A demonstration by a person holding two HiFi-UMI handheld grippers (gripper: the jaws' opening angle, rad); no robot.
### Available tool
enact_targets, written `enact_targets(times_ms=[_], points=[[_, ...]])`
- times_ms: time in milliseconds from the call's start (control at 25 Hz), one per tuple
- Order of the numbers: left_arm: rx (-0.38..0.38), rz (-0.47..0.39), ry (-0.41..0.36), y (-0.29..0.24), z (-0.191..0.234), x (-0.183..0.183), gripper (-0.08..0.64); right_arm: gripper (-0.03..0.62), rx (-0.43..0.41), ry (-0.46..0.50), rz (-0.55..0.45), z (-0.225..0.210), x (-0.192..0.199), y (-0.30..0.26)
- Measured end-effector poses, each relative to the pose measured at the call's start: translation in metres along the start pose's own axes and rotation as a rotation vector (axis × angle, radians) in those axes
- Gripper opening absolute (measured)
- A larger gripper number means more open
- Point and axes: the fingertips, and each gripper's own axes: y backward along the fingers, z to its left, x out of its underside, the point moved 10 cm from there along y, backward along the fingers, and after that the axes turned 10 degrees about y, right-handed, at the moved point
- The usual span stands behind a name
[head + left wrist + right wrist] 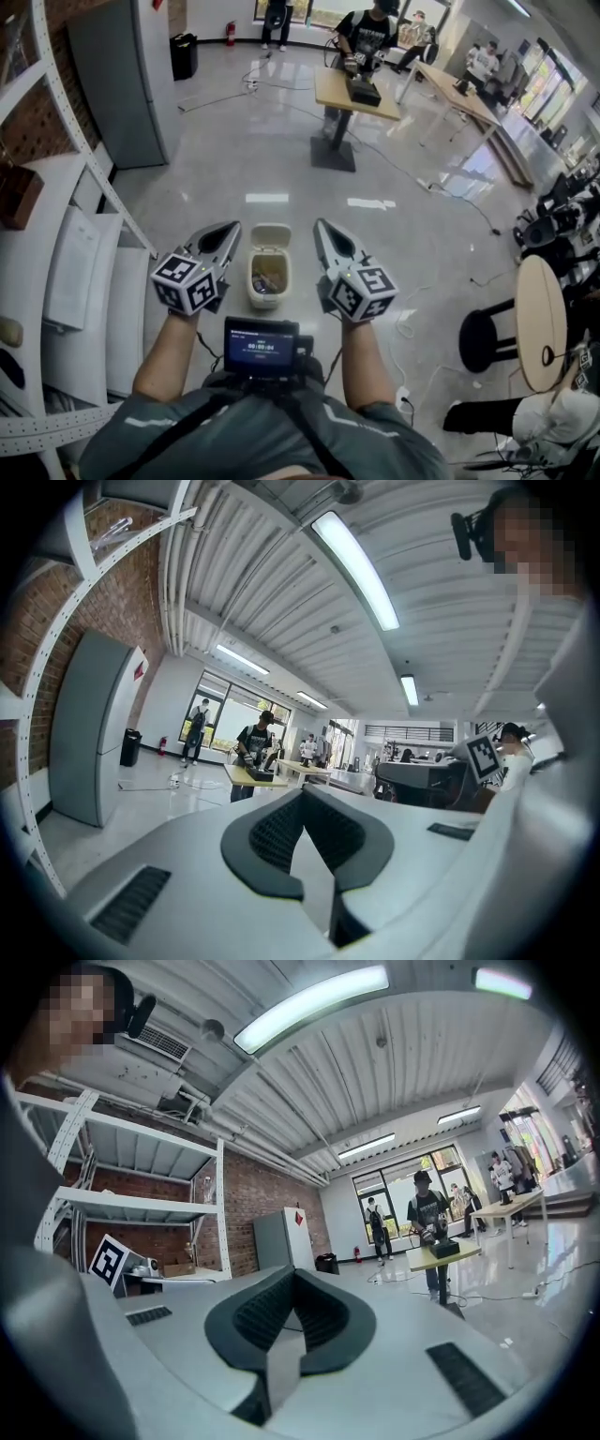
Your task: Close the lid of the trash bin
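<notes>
A small cream trash bin stands on the grey floor right below me, its lid tipped up at the far side and rubbish showing inside. My left gripper hovers left of the bin and my right gripper right of it; both point forward, above the bin and apart from it. Each is shut with nothing held. In the left gripper view the left gripper faces the room, not the bin. The right gripper in its own view does the same.
White metal shelving runs along my left. A wooden pedestal table with a person at it stands ahead. A round table and black stool are at the right. Cables lie on the floor.
</notes>
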Motion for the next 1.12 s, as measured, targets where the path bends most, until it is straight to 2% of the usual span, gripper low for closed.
enact_targets(times_ms=[440,640,880,1000,1120], points=[[-0.11,0.012,-0.027,-0.112,0.036,-0.032,-0.003,0.011,-0.101,-0.003,-0.01,-0.113,-0.008,-0.09],[-0.127,0.01,-0.04,-0.163,0.081,-0.038,-0.003,0.011,-0.131,-0.002,0.005,-0.157,0.007,-0.15],[-0.156,0.037,-0.056,-0.182,0.092,-0.046,-0.003,0.011,-0.166,-0.007,0.016,-0.173,0.01,-0.176],[-0.142,0.056,-0.037,-0.189,0.108,-0.046,-0.003,0.011,-0.142,0.021,0.025,-0.17,0.01,-0.193],[-0.138,0.057,-0.032,-0.197,0.113,-0.048,-0.003,0.011,-0.119,-0.015,0.034,-0.176,0.014,-0.2]])
